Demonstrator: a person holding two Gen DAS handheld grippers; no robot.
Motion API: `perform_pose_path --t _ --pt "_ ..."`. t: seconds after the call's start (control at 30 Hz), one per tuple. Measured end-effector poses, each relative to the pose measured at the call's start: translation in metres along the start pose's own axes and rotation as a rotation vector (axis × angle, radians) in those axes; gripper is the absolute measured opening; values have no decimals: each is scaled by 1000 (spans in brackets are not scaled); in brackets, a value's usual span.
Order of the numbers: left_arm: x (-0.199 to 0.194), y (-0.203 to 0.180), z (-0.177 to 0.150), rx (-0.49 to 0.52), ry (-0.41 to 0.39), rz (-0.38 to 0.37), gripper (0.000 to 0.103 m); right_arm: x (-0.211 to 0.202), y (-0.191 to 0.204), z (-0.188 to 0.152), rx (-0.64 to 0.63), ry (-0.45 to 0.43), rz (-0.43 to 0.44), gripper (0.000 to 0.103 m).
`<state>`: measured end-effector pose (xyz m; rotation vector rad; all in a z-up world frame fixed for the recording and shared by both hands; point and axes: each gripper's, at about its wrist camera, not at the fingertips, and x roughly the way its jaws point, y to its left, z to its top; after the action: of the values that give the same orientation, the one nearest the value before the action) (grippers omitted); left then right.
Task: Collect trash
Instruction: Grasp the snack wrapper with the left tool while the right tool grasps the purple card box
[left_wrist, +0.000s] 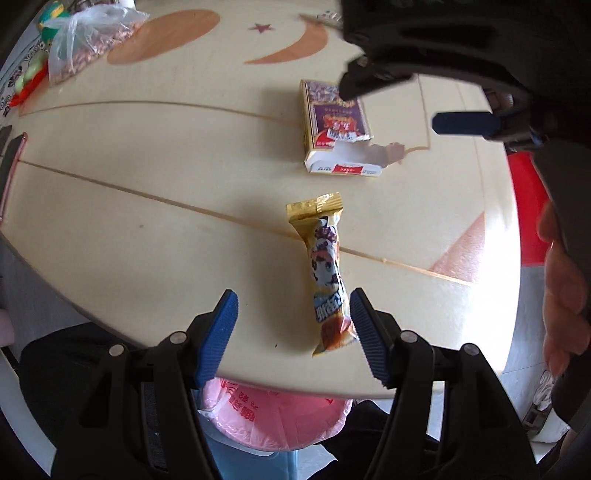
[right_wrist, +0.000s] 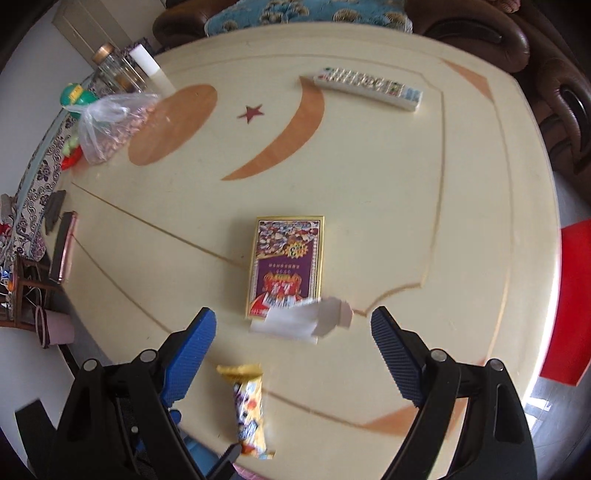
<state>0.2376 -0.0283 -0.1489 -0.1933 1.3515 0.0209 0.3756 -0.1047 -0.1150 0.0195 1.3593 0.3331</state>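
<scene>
A gold snack wrapper (left_wrist: 327, 277) lies on the cream table near its front edge. My left gripper (left_wrist: 293, 314) is open and empty, with the wrapper's near end just inside its right finger. A torn purple and gold card box (left_wrist: 334, 127) lies further back. My right gripper (left_wrist: 399, 107) hovers open above that box in the left wrist view. In the right wrist view my right gripper (right_wrist: 293, 325) is open and empty, with the box (right_wrist: 286, 266) just ahead between its fingers and the wrapper (right_wrist: 249, 410) below it.
A bin lined with a pink bag (left_wrist: 273, 417) stands below the table's front edge. A plastic bag of nuts (right_wrist: 110, 125), jars (right_wrist: 114, 70) and a phone (right_wrist: 64, 245) sit at the left. A remote control (right_wrist: 369, 86) lies at the back. A sofa (right_wrist: 546, 85) stands behind.
</scene>
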Motion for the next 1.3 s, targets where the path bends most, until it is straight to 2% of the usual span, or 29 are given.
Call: perform_pose_path --t 0.13,0.2,0.43,0.77,0.93,1.07,1.17,1.2,1.3 --pt "17 -2 3 -7 38 4 62 26 5 10 -19 35 9 84" --pt "22 -1 5 -10 45 1 66 34 10 13 -36 45 12 84" --pt "32 -5 10 -6 72 14 66 59 20 16 -75 76 -26 84" --pt "31 -11 13 -13 51 42 65 73 26 20 -114 87 -71 85" --pt "30 -14 13 -37 42 75 54 81 42 16 -188 81 -173 85" --pt "26 -15 15 -33 38 95 35 82 41 18 -177 67 -176 82" --pt "23 -8 18 -46 46 84 28 78 39 19 -161 45 -178 72" --pt "22 -6 18 -52 50 75 25 76 38 19 -153 34 -176 62" --pt "21 2 21 -71 71 35 20 77 37 19 -153 31 -178 62"
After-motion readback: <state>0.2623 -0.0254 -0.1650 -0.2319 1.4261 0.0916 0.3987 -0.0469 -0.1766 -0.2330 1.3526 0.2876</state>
